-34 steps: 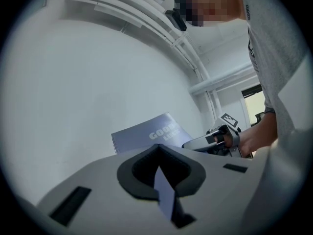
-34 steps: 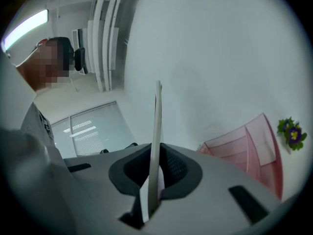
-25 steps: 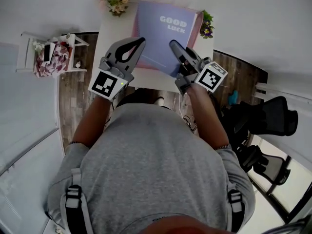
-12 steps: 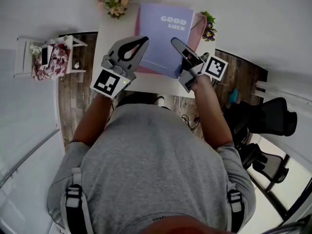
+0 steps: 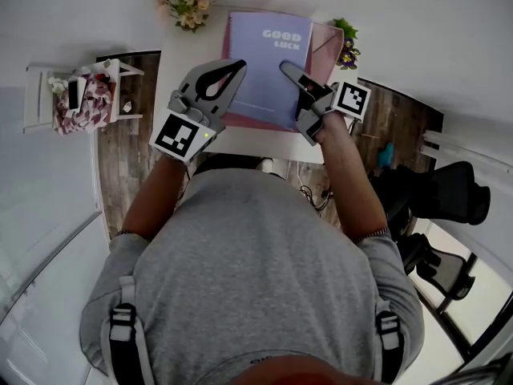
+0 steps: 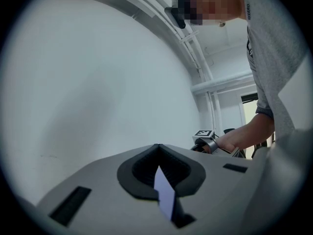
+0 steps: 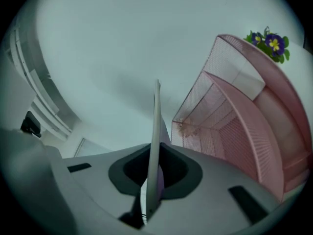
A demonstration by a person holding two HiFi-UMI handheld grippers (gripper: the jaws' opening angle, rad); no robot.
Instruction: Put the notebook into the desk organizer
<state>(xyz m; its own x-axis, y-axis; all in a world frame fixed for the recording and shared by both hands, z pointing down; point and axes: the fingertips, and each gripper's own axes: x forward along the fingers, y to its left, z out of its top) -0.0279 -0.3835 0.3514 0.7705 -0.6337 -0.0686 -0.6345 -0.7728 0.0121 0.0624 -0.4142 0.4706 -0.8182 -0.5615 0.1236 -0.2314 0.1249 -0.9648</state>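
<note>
A white bench (image 5: 178, 58) stands at the far side of the scene, beyond the person's grey-shirted torso (image 5: 256, 279), with dark wood floor (image 5: 124, 147) showing on both sides of it. Held over the bench is the lavender notebook (image 5: 268, 62), its cover printed "GOOD LUCK". It sits between the two grippers, and its right part covers part of the pink mesh desk organizer (image 5: 327, 48), which stands at the bench's far right. Whether the notebook touches the organizer cannot be told. The left gripper (image 5: 237, 66) has its fingers closed on the notebook's left edge, and a thin lavender sliver shows between them in the left gripper view. The right gripper (image 5: 284, 67) has its fingers clamped on the right edge. In the right gripper view the notebook rises edge-on between them, with the organizer just to its right. Pale pink flowers (image 5: 186, 6) stand at the bench's far left corner, and small purple flowers (image 5: 347, 45) are at the far right, beside the organizer.
</note>
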